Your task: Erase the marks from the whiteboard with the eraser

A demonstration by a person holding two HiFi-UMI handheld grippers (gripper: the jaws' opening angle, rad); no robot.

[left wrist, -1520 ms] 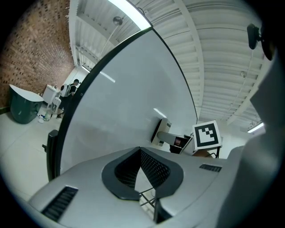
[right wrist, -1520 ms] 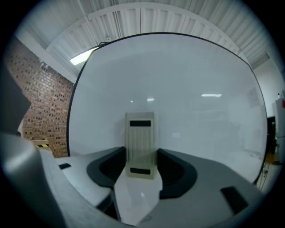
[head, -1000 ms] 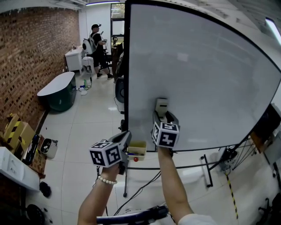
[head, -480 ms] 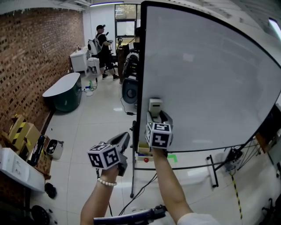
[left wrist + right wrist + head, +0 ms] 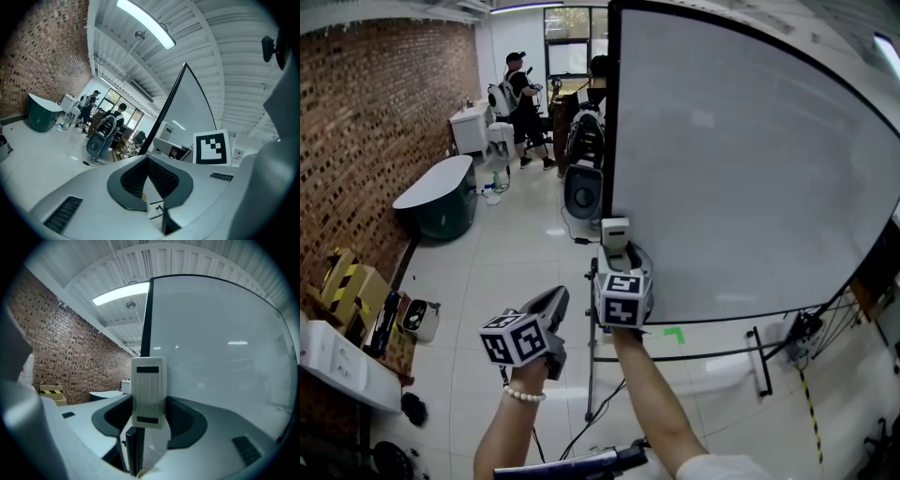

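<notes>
The whiteboard (image 5: 750, 169) stands on a wheeled frame and fills the right half of the head view; I see no marks on its surface. My right gripper (image 5: 617, 255) is shut on the pale ribbed eraser (image 5: 615, 232), which stands upright at the board's black left edge, low down. In the right gripper view the eraser (image 5: 149, 392) sits between the jaws, beside the whiteboard (image 5: 220, 357). My left gripper (image 5: 555, 298) hangs lower and to the left, away from the board, shut with nothing in it. The left gripper view shows the whiteboard (image 5: 187, 108) edge-on.
A brick wall (image 5: 375, 122) runs along the left, with boxes (image 5: 342, 281) and a dark green tub-like table (image 5: 436, 197) beside it. People (image 5: 517, 94) stand at the far end. A round black device (image 5: 581, 192) sits by the board's edge. The stand's legs and cables (image 5: 750, 361) spread below.
The eraser in my right gripper has slid left across the board, from inside its lower left area to the left edge. The left gripper has drifted slightly down and left.
</notes>
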